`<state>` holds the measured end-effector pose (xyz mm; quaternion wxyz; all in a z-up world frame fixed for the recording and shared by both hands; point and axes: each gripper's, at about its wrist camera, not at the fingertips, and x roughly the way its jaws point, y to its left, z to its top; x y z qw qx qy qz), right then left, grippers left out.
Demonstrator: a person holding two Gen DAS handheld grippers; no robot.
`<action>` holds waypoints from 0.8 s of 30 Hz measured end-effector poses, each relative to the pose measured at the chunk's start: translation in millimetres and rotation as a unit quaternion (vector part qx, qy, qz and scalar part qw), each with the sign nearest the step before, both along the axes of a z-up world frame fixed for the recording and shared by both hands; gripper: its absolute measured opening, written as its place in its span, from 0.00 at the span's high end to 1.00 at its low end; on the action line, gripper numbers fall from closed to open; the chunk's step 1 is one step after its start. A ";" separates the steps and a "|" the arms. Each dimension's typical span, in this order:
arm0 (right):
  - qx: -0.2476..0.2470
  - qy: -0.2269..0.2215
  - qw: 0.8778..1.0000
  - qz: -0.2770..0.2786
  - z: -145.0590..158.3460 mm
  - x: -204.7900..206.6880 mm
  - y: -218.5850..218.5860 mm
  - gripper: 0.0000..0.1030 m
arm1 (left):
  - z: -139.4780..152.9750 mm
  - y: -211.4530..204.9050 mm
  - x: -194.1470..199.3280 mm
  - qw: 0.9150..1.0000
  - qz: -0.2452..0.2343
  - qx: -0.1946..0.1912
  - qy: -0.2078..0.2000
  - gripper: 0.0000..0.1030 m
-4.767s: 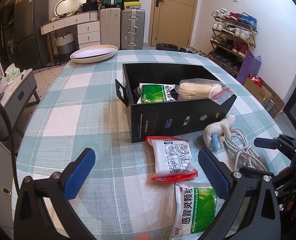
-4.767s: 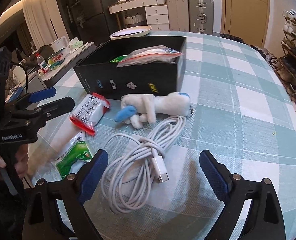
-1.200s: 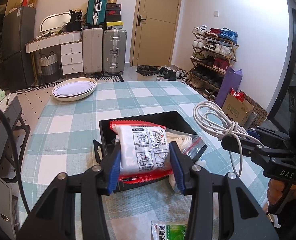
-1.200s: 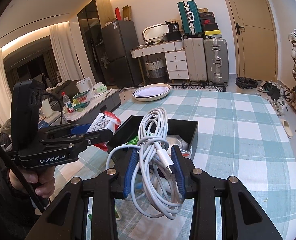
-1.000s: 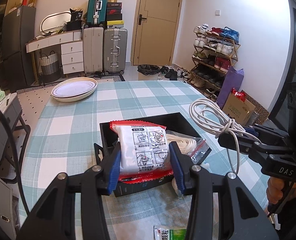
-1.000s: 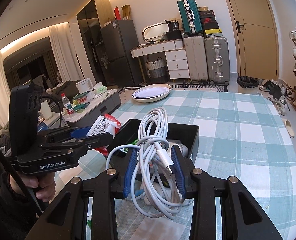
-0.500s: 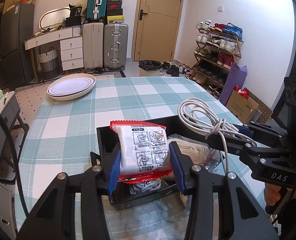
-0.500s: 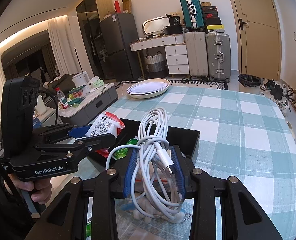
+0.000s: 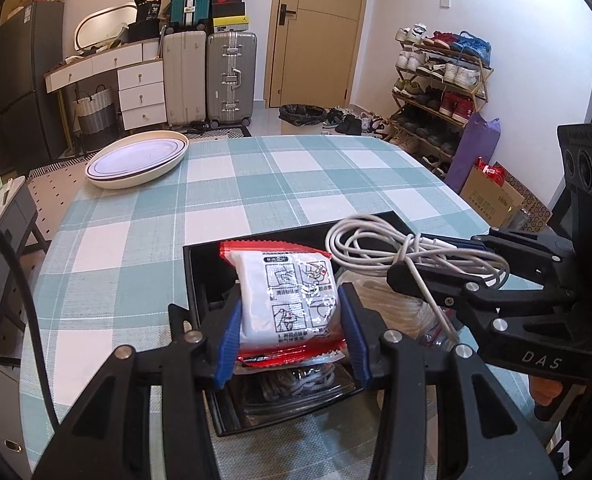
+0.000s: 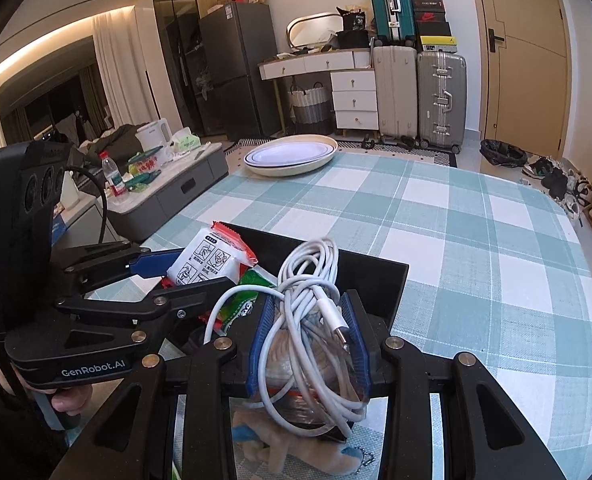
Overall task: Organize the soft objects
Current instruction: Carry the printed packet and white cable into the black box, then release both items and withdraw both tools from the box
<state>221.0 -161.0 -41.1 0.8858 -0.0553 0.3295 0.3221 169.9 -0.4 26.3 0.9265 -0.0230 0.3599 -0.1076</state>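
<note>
- The tablecloth (image 9: pixel 255 184) has a check pattern in pale teal and white.
- The box (image 10: pixel 380 280) is black.
- The packet (image 9: pixel 291 300) is white with red ends and black printed drawings.
- The cable (image 10: pixel 308 276) is white.
- The left gripper (image 9: pixel 289 334) and the right gripper (image 10: pixel 310 344) are black with blue pads.
- The dish (image 9: pixel 135 158) is cream with a dark line around the rim.
- The plush toy (image 10: pixel 296 456) is beige with blue parts.

A round table in a teal-and-white checked cloth (image 9: pixel 255 184) fills the room's middle. Far off stand a tan door (image 9: pixel 316 32), silver suitcases (image 9: pixel 231 76) and a white drawer unit (image 9: pixel 141 96); a shoe rack (image 9: pixel 440 88) lines the right white wall.
</note>
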 end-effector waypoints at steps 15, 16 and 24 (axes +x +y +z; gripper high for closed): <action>-0.018 0.021 1.000 0.012 -17.6 16.8 13.0 0.66 | -10.6 -1.6 3.6 1.000 -0.003 0.007 0.016 0.57; -0.018 0.021 1.000 0.012 -17.2 15.8 13.0 0.66 | -10.5 -1.5 3.8 1.000 -0.003 0.006 0.016 0.57; -0.025 0.013 0.999 0.016 -17.1 15.2 15.2 0.65 | -10.7 -3.3 5.0 1.000 -0.003 0.008 0.017 0.56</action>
